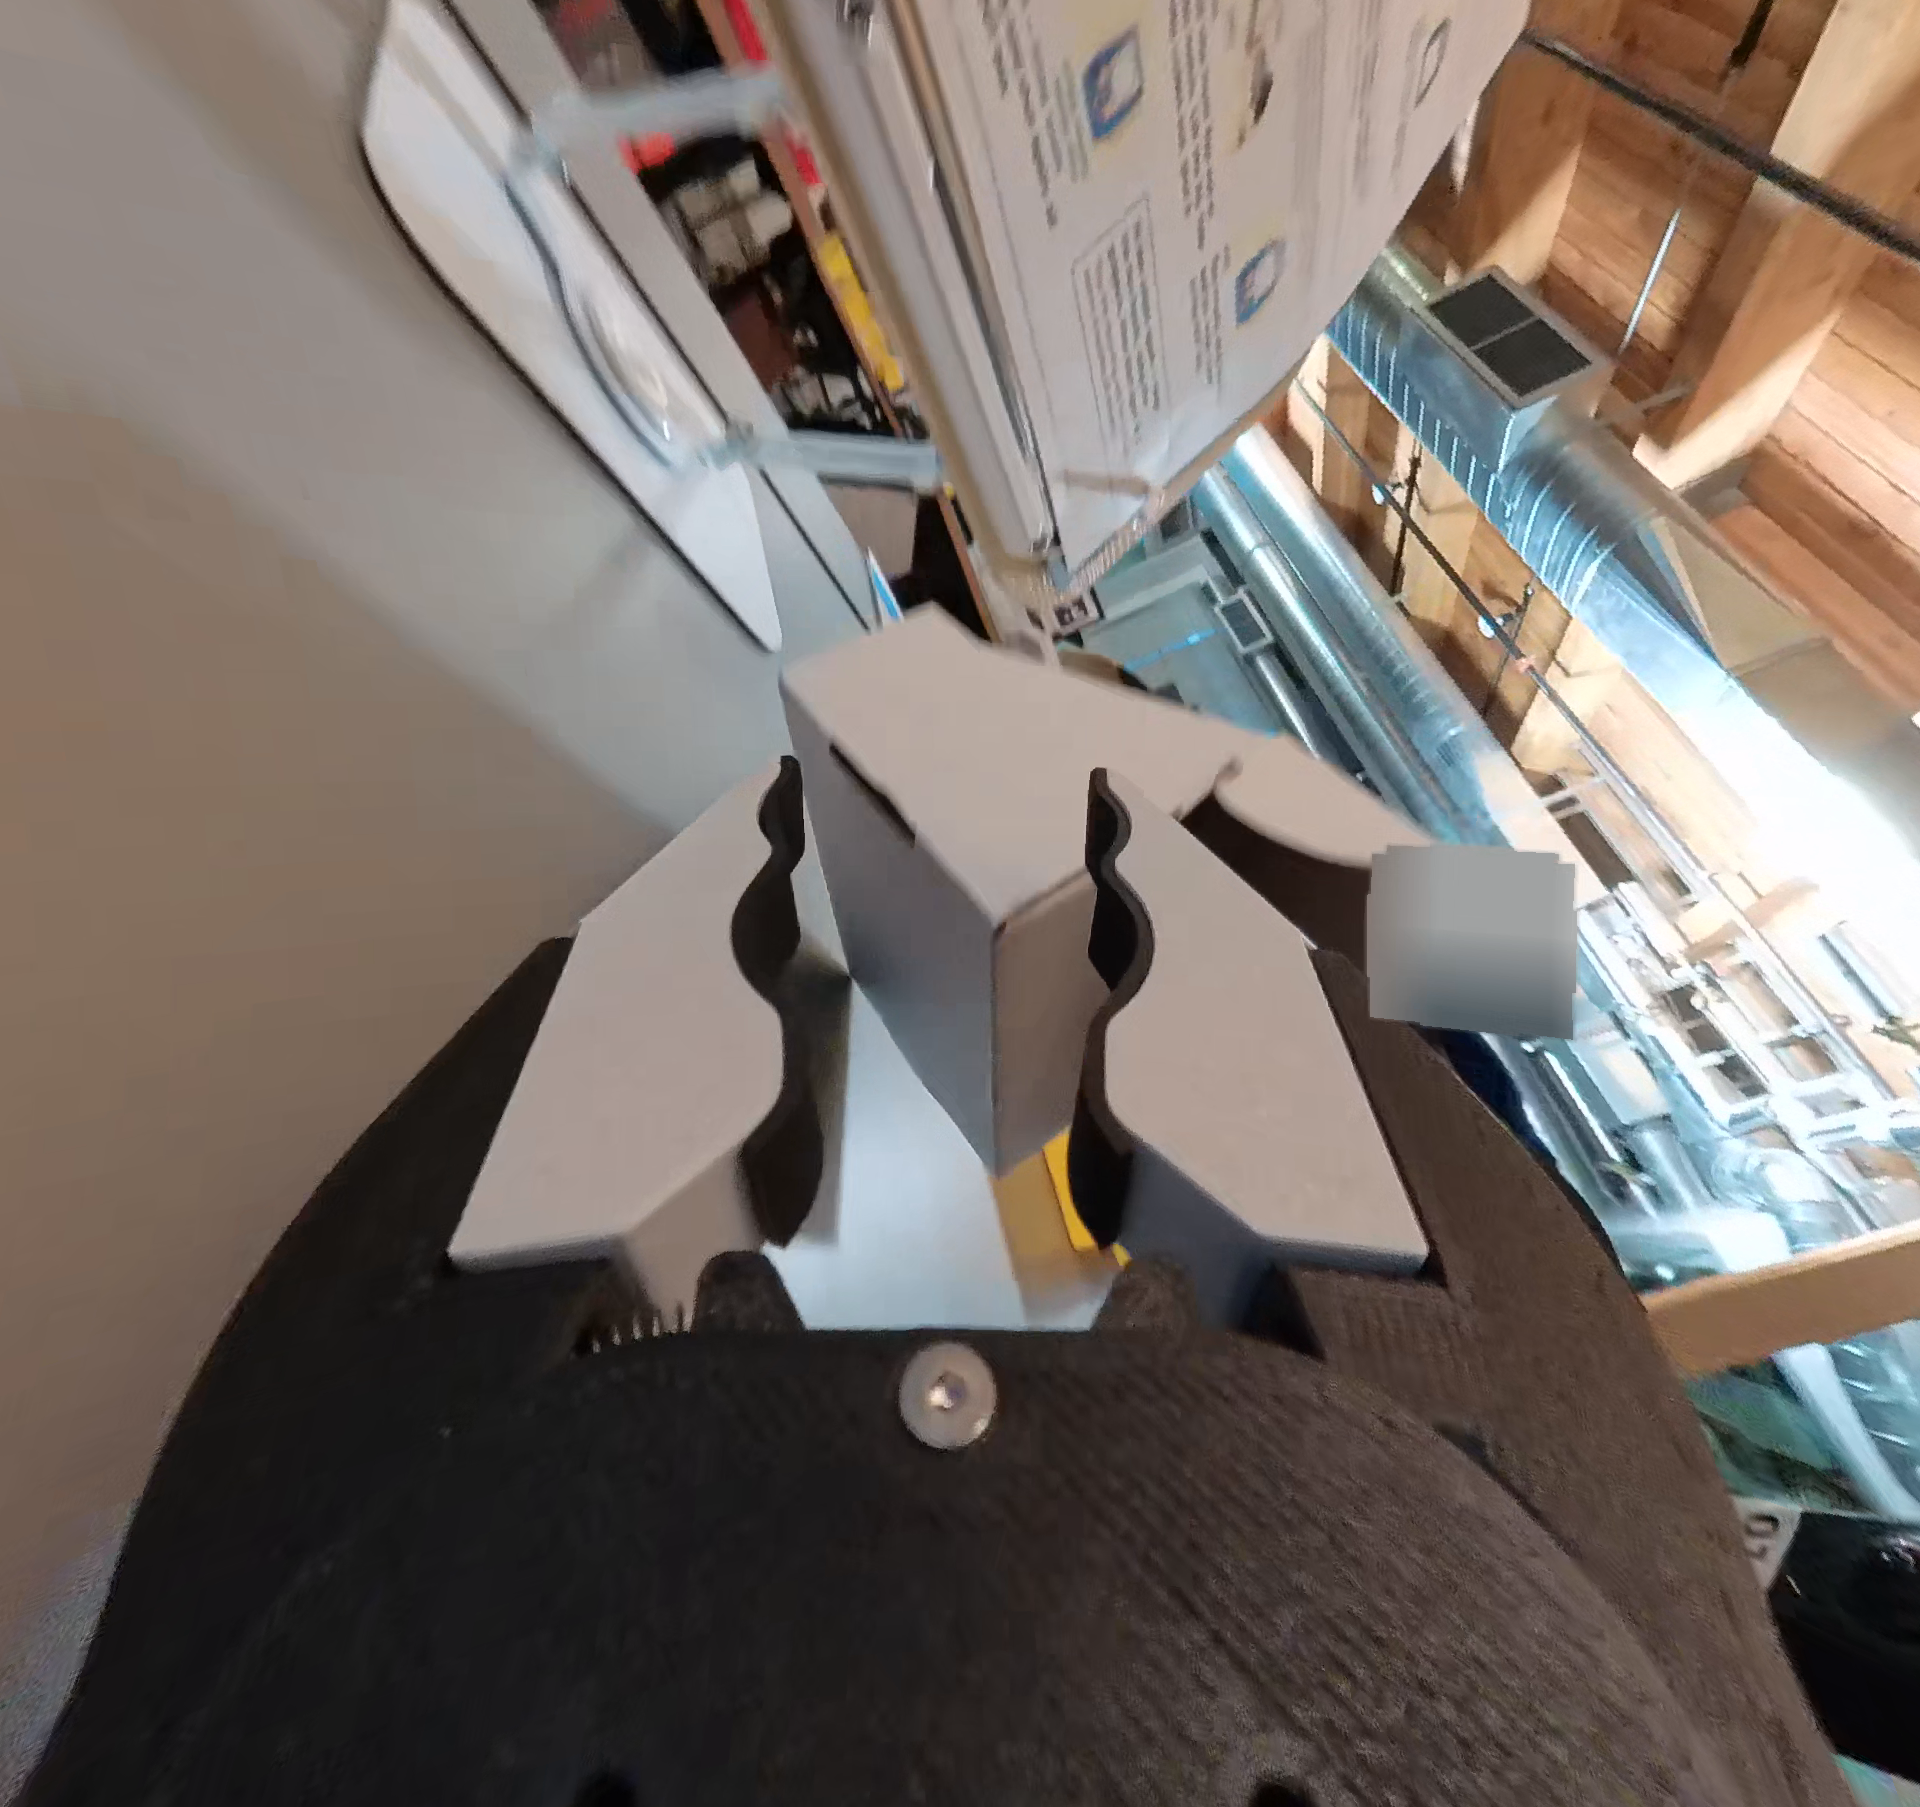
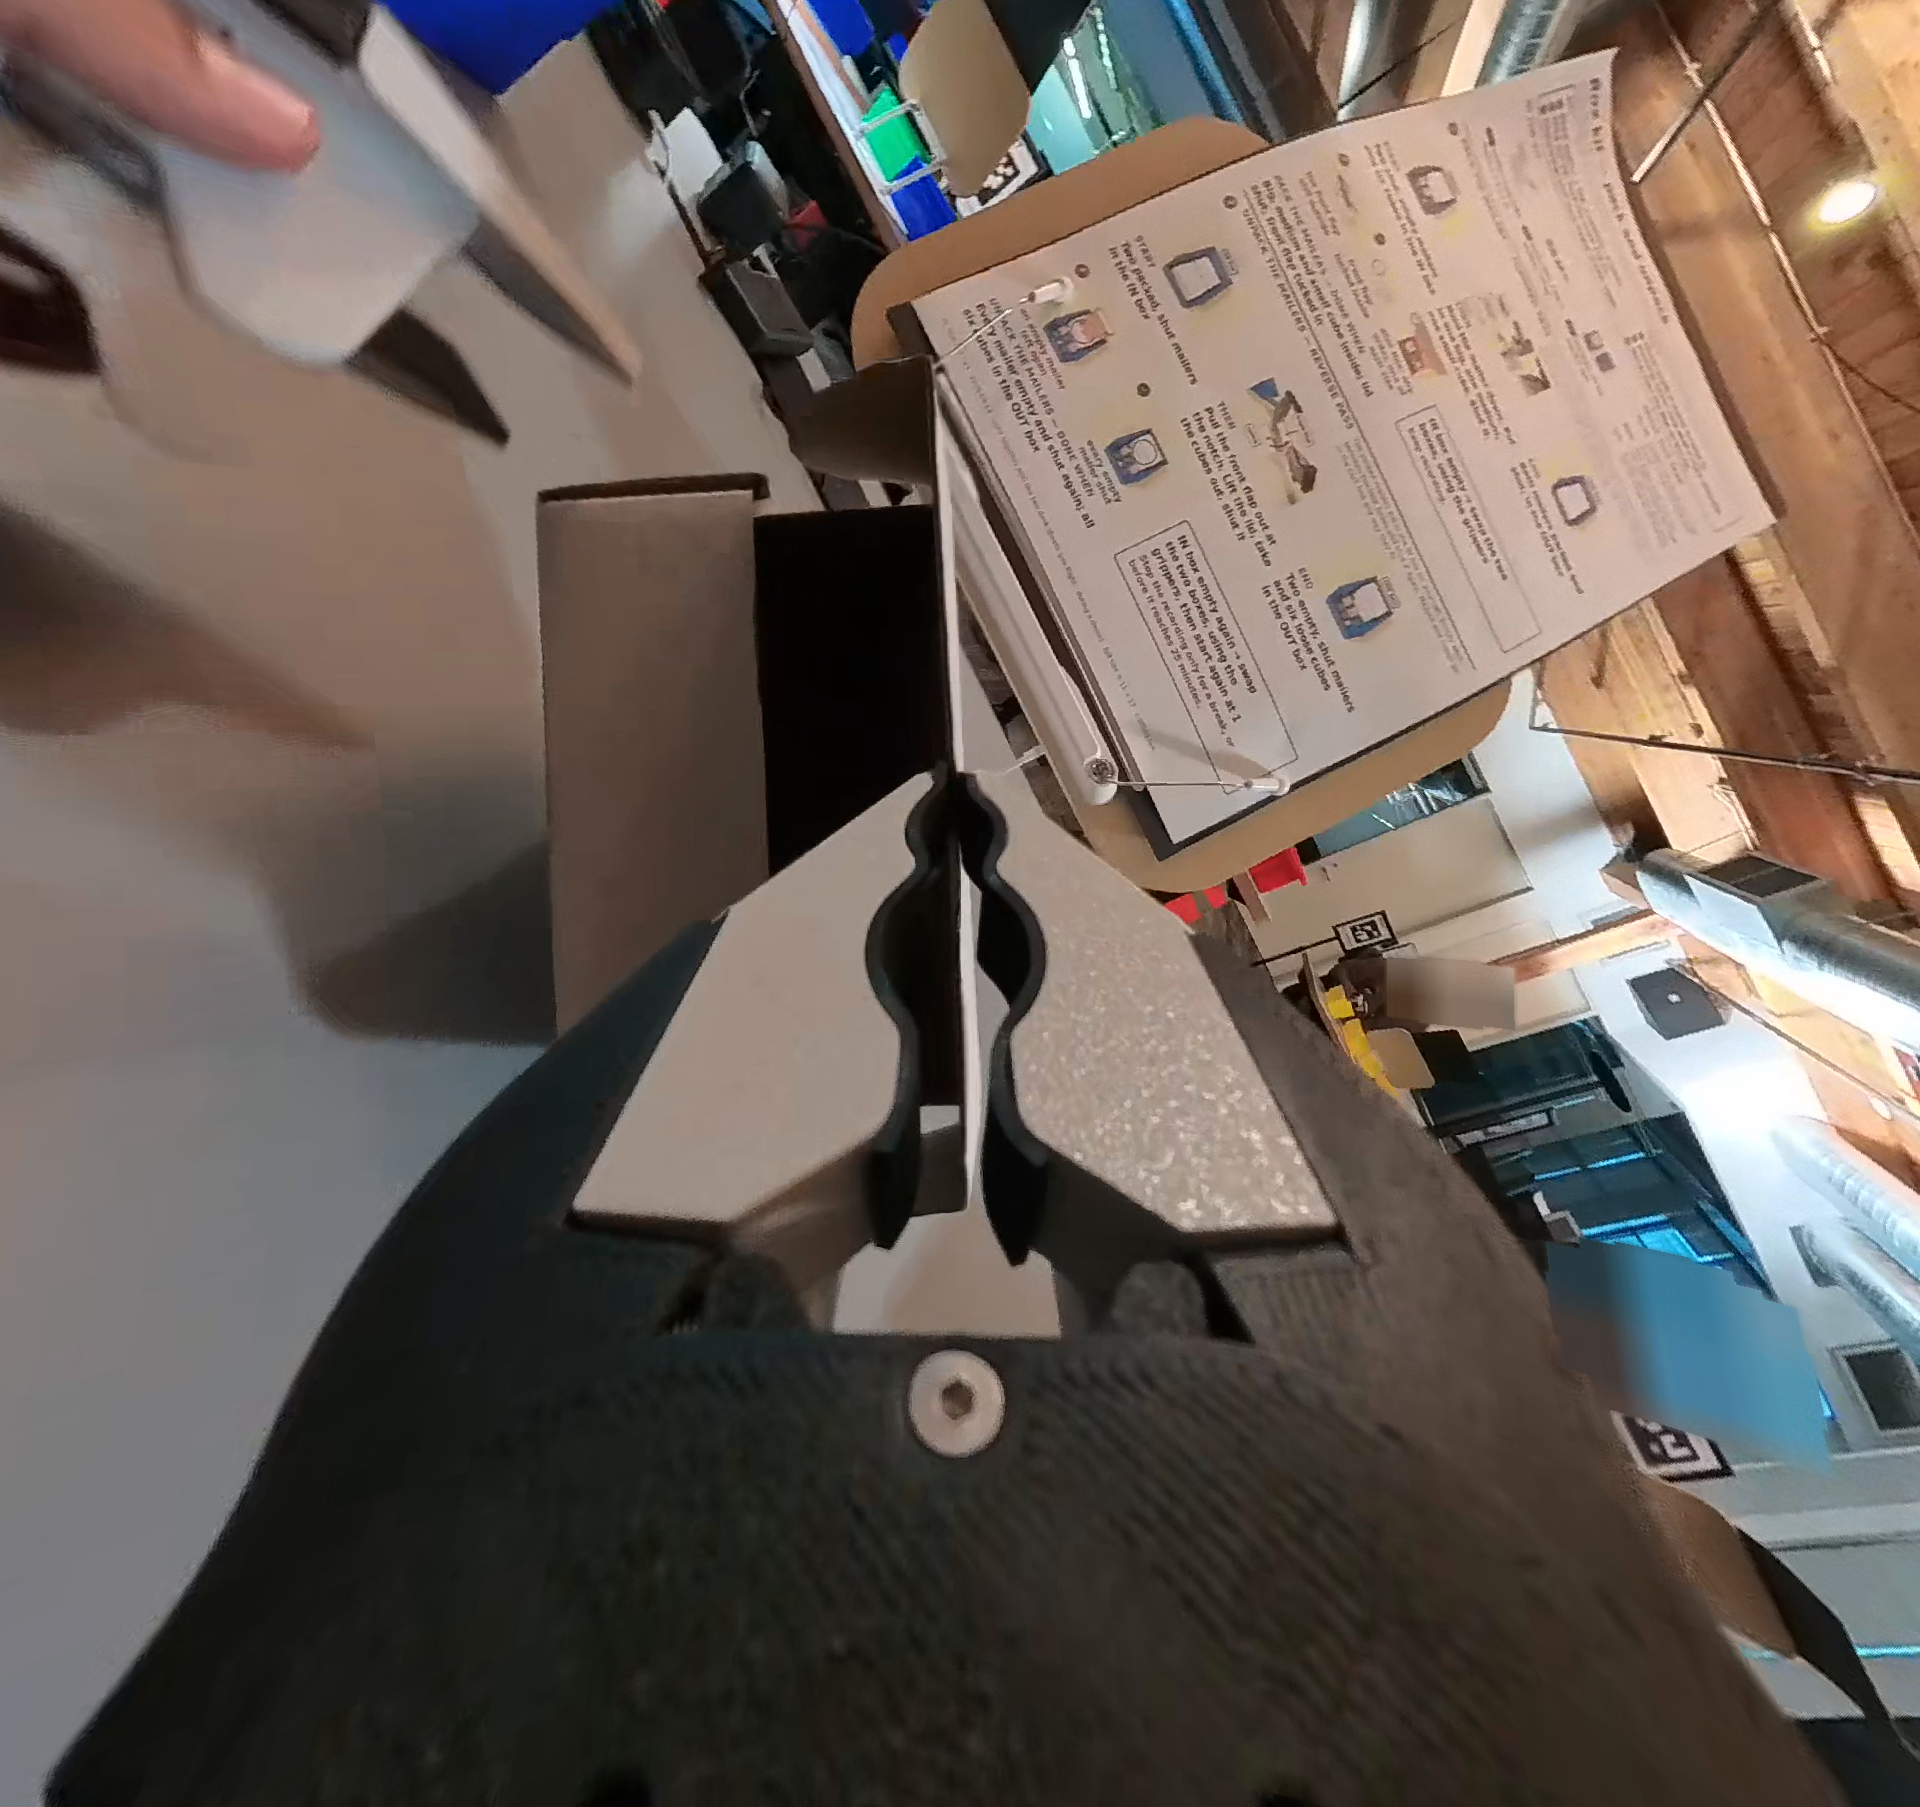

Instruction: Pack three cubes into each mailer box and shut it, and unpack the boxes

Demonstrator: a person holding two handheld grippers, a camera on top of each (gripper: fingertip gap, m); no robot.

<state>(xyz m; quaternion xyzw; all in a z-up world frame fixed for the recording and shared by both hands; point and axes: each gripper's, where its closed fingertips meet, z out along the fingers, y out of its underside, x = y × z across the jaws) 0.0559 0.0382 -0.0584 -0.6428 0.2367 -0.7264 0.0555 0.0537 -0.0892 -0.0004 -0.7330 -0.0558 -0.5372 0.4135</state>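
In the left wrist view my left gripper [image 1: 940,807] is shut on a white mailer box [image 1: 935,822], one finger on each side of its corner, and holds it off the grey table [image 1: 312,614]. Something yellow [image 1: 1049,1196] shows under the box, deep between the fingers; I cannot tell what it is. In the right wrist view my right gripper [image 2: 948,796] is shut on a thin white flap [image 2: 951,614] of the mailer box, seen edge-on. The box's grey wall [image 2: 644,718] and dark inside [image 2: 842,666] lie just past the fingertips. No cube is clearly visible.
An instruction sheet [image 2: 1351,407] on a cardboard board stands behind the box; it also shows in the left wrist view [image 1: 1195,147]. The left gripper [image 2: 312,230] and a hand [image 2: 156,43] appear blurred at upper left. A white rounded panel [image 1: 468,251] lies on the table. Tip to tip, the grippers are about 15 cm apart.
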